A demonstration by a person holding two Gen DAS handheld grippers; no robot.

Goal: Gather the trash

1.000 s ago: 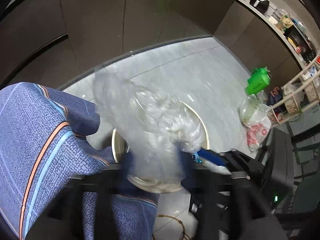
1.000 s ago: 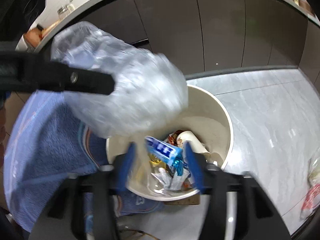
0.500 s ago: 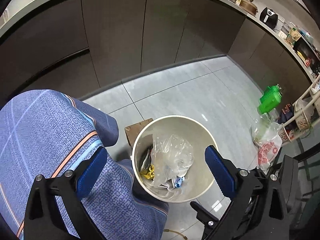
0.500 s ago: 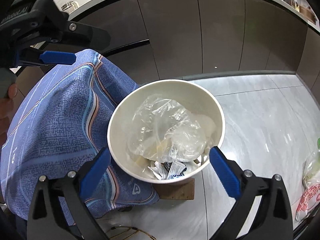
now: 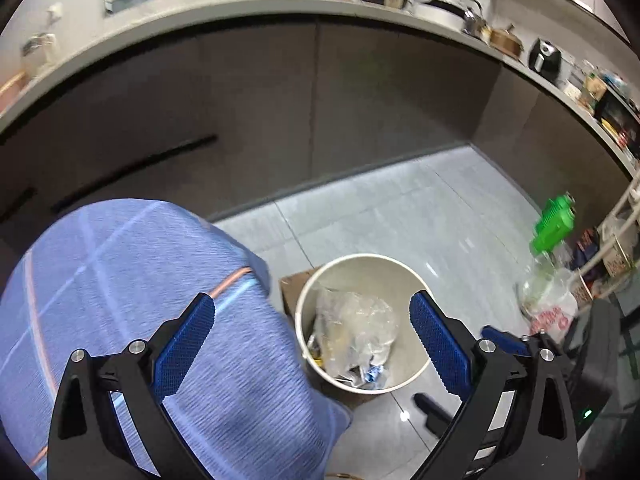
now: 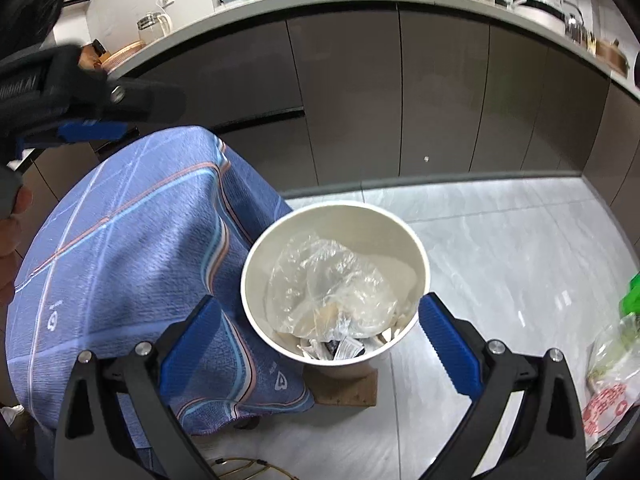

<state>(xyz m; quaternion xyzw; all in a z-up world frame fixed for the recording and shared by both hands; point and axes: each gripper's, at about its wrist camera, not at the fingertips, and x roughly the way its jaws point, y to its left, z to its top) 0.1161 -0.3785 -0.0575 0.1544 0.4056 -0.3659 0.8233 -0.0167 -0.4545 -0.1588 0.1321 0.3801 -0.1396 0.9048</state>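
In the left wrist view, the left gripper [image 5: 312, 344] hangs above the floor with its blue-padded jaws spread wide and nothing between them. Framed in the gap between the pads, toward 5 o'clock of the picture's centre, stands a round white trash bin [image 5: 412, 276] on the grey tiled floor [image 5: 400, 216]. Inside the bin lies a crumpled clear plastic bag [image 5: 356, 324], resting on top of smaller wrappers [image 5: 370, 372] at the bottom. A brown cardboard piece [image 5: 292, 288] sticks out from under the bin at its 10 o'clock side. A blue checked cloth [image 5: 120, 280] drapes over something at 8 o'clock, touching the bin's left wall. At 3 o'clock a green object [image 5: 554, 224] stands over a printed plastic bag [image 5: 550, 312], well apart from the bin. Dark cabinets [image 5: 320, 92] under a cluttered counter fill the upper half. In the right wrist view, the right gripper [image 6: 316, 336] also has its jaws wide apart, gripping nothing, and the trash bin [image 6: 416, 256] sits between the pads just below centre. The clear plastic bag [image 6: 328, 284] fills most of the bin, with wrappers [image 6: 340, 348] showing at its 6 o'clock edge. The cardboard piece [image 6: 348, 390] lies under the bin. The blue cloth [image 6: 132, 264] spreads at 9 o'clock, against the bin. The left gripper [image 6: 88, 120] shows at 10 o'clock, blurred, above the cloth.
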